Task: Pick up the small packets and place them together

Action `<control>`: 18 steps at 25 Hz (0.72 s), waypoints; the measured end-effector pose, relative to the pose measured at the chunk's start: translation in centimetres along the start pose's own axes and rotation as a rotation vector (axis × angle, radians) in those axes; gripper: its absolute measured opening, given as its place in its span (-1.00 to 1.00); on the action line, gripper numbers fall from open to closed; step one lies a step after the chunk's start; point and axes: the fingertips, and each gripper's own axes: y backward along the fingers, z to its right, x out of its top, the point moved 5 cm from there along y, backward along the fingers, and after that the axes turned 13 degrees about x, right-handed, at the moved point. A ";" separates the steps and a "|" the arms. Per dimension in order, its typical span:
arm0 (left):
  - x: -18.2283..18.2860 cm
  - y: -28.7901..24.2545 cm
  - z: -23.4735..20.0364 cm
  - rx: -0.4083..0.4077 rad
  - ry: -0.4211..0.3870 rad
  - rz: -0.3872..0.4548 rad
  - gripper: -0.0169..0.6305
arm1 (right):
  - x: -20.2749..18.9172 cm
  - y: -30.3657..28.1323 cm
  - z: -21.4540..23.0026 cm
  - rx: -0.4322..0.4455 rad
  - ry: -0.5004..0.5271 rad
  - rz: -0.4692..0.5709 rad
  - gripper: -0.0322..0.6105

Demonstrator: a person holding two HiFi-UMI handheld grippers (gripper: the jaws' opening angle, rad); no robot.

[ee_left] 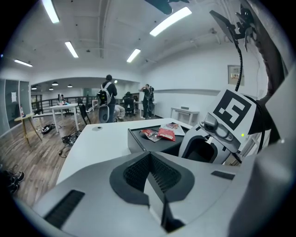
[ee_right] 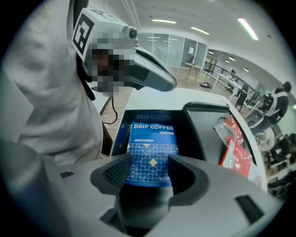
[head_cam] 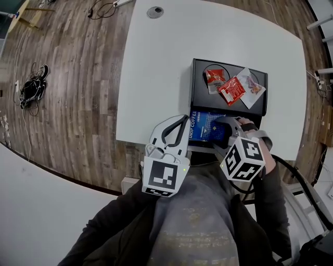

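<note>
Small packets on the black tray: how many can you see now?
3 on the black tray, clustered together: clear red-printed packet at left, red packet on top in the middle, white packet at right. Others may hide underneath.

Before me stands a white table (head_cam: 171, 62) with a round grey cable grommet (head_cam: 155, 12) near its far edge, on a wood-plank floor (head_cam: 73, 104) where a tangle of black cables (head_cam: 32, 87) lies well off to my left, while people (ee_left: 109, 98) stand by desks across the strip-lit room.
</note>
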 end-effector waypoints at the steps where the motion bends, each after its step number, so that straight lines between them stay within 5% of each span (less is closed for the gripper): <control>1: 0.0 0.1 -0.1 0.010 0.002 0.001 -0.94 | 0.0 -0.2 0.2 0.010 0.005 -0.006 -0.14; 12: -0.8 1.3 -1.0 0.091 0.030 -0.023 -0.94 | -0.2 -1.3 0.4 0.039 0.057 -0.021 -0.17; 15: -0.8 1.3 -0.8 0.098 0.035 -0.023 -0.94 | -0.2 -1.3 0.1 0.031 0.077 -0.028 -0.37; 18: -0.8 1.2 -0.5 0.096 0.035 -0.019 -0.94 | -0.4 -1.4 -0.2 0.009 0.078 -0.015 -0.80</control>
